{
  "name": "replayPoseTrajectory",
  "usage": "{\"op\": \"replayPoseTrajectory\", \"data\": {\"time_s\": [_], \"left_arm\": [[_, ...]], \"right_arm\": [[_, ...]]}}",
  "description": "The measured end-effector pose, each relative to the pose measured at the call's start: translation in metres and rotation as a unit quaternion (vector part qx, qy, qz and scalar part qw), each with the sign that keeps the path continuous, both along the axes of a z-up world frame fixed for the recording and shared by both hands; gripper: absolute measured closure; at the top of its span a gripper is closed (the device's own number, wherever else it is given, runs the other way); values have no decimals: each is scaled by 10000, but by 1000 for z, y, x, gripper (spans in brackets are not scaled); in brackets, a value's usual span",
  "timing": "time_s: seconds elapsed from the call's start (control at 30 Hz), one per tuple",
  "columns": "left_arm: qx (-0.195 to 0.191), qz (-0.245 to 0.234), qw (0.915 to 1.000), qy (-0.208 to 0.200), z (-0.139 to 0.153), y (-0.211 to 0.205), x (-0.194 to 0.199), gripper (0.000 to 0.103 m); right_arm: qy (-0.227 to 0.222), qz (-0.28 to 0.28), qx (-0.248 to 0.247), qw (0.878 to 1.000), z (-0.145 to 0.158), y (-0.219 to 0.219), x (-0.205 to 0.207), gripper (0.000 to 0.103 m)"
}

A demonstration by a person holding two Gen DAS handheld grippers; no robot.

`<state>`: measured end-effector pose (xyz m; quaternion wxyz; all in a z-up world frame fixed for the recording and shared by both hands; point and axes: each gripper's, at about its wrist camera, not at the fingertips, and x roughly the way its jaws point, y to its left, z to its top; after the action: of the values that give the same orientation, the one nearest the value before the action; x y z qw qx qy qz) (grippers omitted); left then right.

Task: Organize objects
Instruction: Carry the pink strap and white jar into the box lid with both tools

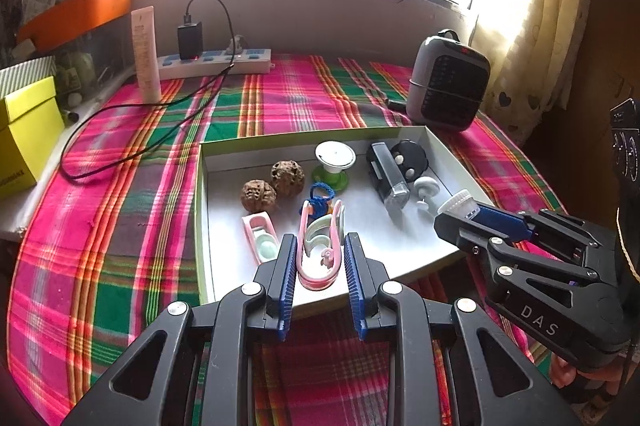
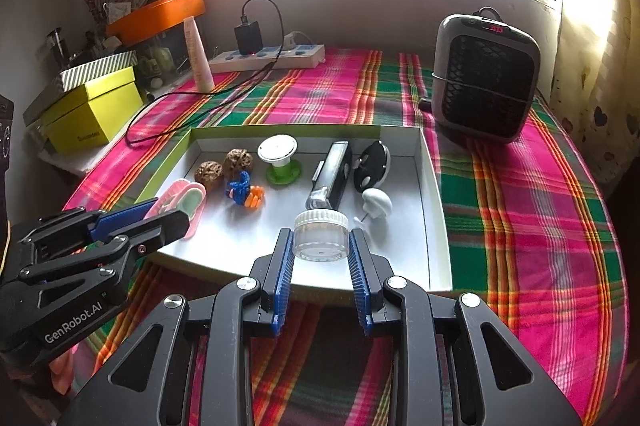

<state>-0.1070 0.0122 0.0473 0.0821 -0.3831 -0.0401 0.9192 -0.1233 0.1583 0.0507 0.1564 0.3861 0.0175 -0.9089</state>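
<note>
Tray (image 2: 434,186) sits near the front of the bench (image 2: 520,206). In the tray: two walnuts (image 2: 224,166) at back left, spool (image 2: 280,158) right of them, torch (image 2: 332,178) further right, round case (image 2: 374,166) beside it at back right. Clip (image 1: 320,246) lies front left between the left tongs (image 1: 320,258); jar (image 2: 321,234) front centre between the right tongs (image 2: 321,254). Heater (image 2: 484,78) behind the tray, right. Power strip (image 2: 272,58) along the back, boxes (image 2: 92,110) far left.
</note>
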Motion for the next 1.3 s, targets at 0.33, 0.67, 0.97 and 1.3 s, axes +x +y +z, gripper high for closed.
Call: {"op": "replayPoseTrajectory", "data": {"time_s": [0.33, 0.67, 0.97, 1.3], "left_arm": [[-25, 32, 10000, -69, -5, -1, -10, 81], [-58, 83, 9998, -167, -14, -2, -21, 81], [-37, 55, 9999, -144, -17, -2, -25, 81], [-47, -57, 10000, -60, -12, 6, -23, 81]], "right_arm": [[-19, 53, 22, 10000, -2, -6, -8, 74], [-171, 169, 82, 9997, -13, -13, -18, 74], [-288, 191, 162, 9993, -21, -15, -26, 74], [-379, 112, 227, 9990, -25, -9, -32, 74]]}}
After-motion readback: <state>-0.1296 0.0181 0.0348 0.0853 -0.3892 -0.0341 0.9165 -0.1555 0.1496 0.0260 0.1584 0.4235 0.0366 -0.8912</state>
